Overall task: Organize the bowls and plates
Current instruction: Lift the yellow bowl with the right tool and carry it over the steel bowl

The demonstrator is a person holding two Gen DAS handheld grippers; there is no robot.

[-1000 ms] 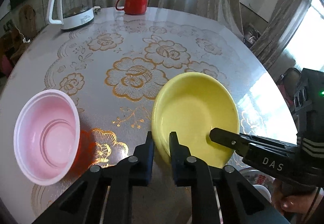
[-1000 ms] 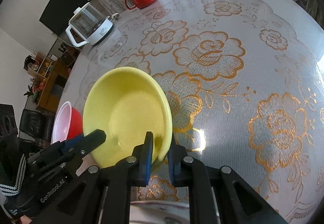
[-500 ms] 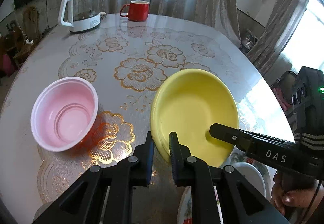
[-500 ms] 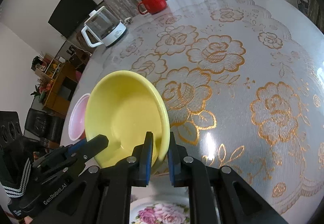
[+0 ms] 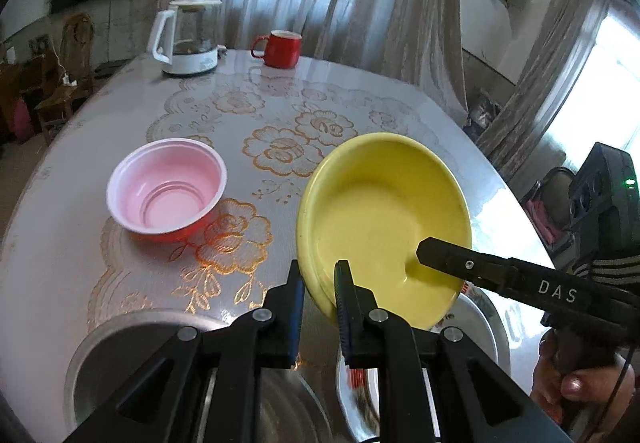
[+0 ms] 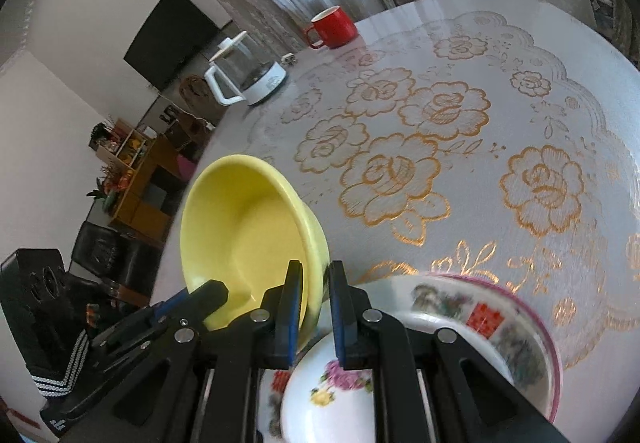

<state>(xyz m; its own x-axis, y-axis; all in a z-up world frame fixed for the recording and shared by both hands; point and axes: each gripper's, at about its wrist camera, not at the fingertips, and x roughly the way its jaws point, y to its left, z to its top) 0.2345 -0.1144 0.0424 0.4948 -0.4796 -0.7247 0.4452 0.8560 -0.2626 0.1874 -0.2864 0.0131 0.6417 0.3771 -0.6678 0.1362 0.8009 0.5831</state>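
A yellow bowl (image 5: 380,211) hangs tilted above the table, held by both grippers. My left gripper (image 5: 320,283) is shut on its near-left rim. My right gripper (image 6: 314,287) is shut on the opposite rim of the yellow bowl (image 6: 244,227); its finger shows inside the bowl in the left wrist view. Below the bowl sits a floral white bowl (image 6: 480,323) with a pink rim, with a smaller white bowl (image 6: 328,399) in front of it. A pink bowl with a red outside (image 5: 166,189) stands on the table to the left. A steel bowl (image 5: 132,347) lies at the near edge.
A glass kettle (image 5: 188,39) and a red mug (image 5: 282,49) stand at the far side of the round table (image 5: 60,203), which has a gold rose pattern. A person's hand (image 5: 580,383) grips the right tool. Curtains hang behind.
Both grippers have lifted the yellow bowl and drawn it back toward the near edge. The floral bowl and the steel bowl have come into view beneath; the pink bowl now lies farther off.
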